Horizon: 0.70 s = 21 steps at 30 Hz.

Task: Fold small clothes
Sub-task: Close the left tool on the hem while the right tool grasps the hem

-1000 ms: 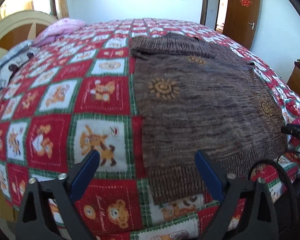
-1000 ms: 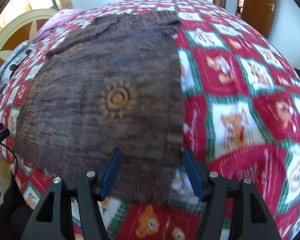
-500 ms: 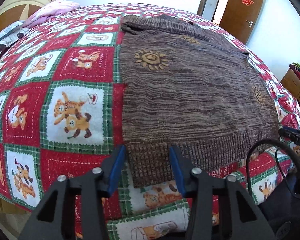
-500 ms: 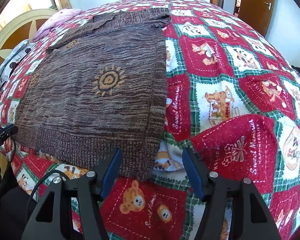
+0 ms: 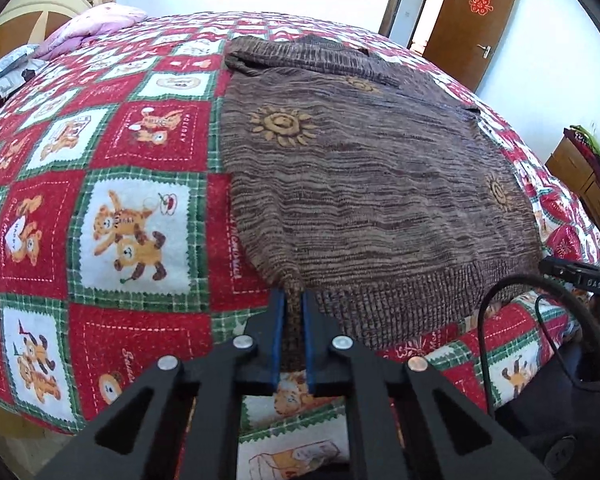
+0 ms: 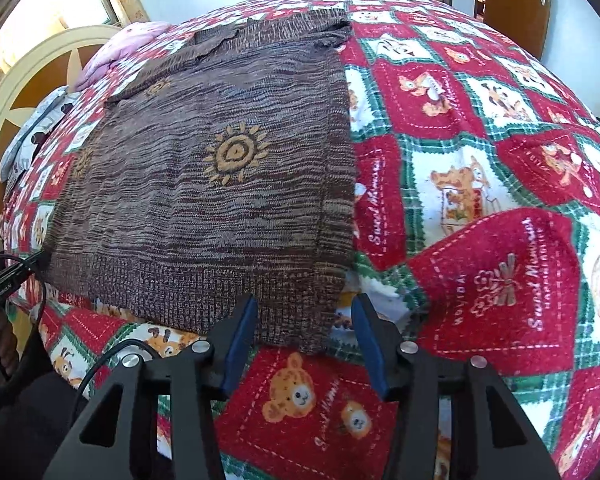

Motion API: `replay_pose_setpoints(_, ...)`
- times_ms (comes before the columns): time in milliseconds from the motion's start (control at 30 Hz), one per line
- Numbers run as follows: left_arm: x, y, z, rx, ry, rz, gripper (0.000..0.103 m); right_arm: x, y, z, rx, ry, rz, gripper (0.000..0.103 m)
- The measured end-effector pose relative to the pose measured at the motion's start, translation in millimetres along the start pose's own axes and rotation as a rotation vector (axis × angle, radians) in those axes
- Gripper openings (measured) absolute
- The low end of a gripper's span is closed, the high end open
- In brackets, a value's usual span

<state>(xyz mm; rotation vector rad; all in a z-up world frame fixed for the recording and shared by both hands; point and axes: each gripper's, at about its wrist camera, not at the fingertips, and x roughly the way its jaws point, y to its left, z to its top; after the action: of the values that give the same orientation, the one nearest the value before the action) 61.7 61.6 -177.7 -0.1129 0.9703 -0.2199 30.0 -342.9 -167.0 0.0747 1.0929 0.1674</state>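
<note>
A brown knitted sweater (image 5: 380, 184) with orange sun motifs lies flat on the bed, its ribbed hem toward me. It also shows in the right wrist view (image 6: 220, 184). My left gripper (image 5: 294, 304) is shut on the hem's near left corner, and the knit bunches between its blue pads. My right gripper (image 6: 304, 312) is open, its blue fingers either side of the hem's near right corner. The sleeves look folded in at the far end.
The bed carries a red, white and green teddy-bear quilt (image 5: 132, 224). A pink pillow (image 5: 92, 28) and a cream headboard (image 6: 20, 92) are at the left. A brown door (image 5: 480, 16) and a wooden cabinet (image 5: 576, 176) stand at the right. Black cables (image 5: 540, 320) hang by the bed's edge.
My left gripper has moved onto the hem's left corner and closed on it. My right gripper has come closer to the right corner and stays open.
</note>
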Motion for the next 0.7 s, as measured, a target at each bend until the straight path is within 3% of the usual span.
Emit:
replay_pose_setpoints(100,1,0,1,-0.002,-0.007,-0.021,0.009,14,-1,1,0.025,0.028,0.024,0.047)
replay_pose_setpoints(133,0,0,1,0.000,-0.011,-0.025,0.008,13,-1,2,0.026,0.016,0.012,0.021)
replay_pose_setpoints(167,-1,-1,2,0.001,-0.018,-0.033,0.008,10,-2,2,0.026,0.001,0.010,0.005)
replay_pose_setpoints(333,-19,-3,8,0.018,-0.096,-0.065,0.008,-16,-10,6,0.062,-0.083,0.103,0.006)
replay_pose_setpoints(433,-32,-3,12,0.017,-0.150,-0.097,0.008,-36,-8,8,0.051,-0.161,0.112,0.006)
replay_pose_setpoints(700,-44,-1,20,-0.005,-0.202,-0.150,0.008,-76,-6,15,0.057,-0.300,0.185,0.005)
